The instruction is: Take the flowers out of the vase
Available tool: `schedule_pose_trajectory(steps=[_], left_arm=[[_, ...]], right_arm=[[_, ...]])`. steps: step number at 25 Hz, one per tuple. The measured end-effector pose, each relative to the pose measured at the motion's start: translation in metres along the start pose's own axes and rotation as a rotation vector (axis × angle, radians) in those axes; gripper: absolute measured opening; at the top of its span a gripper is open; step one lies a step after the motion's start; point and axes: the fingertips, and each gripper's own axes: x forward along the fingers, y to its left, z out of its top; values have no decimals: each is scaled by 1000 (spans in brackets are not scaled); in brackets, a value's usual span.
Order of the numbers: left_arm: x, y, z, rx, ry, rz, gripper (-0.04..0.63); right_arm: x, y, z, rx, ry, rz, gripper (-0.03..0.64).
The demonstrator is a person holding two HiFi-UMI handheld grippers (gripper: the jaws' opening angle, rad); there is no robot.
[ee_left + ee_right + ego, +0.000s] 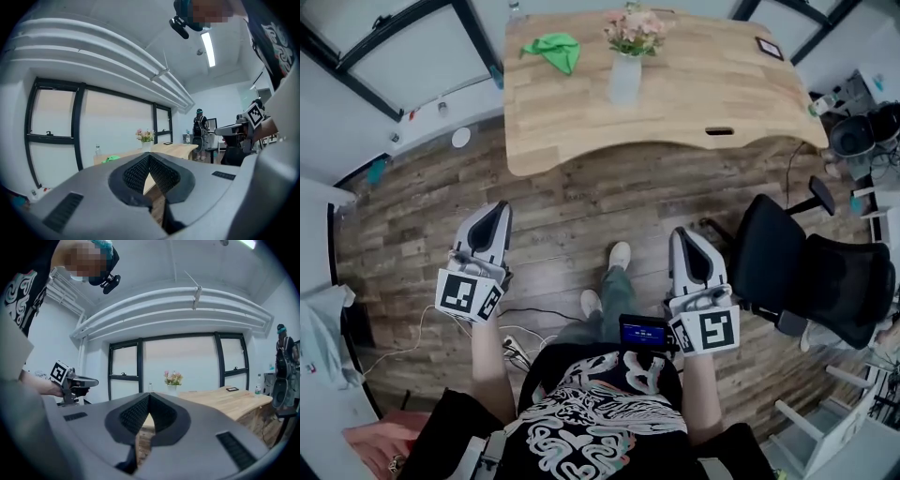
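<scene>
A bunch of pink flowers stands in a pale vase on the wooden table across the room. Both gripper views show the same flowers small and distant. My left gripper is held over the floor at lower left, jaws shut and empty. My right gripper is held at lower right, also shut with nothing in it. Both are well short of the table. In the left gripper view the right gripper shows at the right edge.
A green cloth lies on the table's left part, a small dark frame at its far right. A black office chair stands right of me. Cables trail on the wood floor. Another person stands by the table's far end.
</scene>
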Motion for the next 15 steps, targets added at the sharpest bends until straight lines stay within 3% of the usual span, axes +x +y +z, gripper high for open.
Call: schedule_pose_trajectory(steps=[7,15], left_arm=[[37,13,-1,-9,-6,29,2],[142,27,14,23,-11,13,3]], right_arm=[[41,-30,-1,8,-20,21,6],[120,-99,-12,41,4,53,6]])
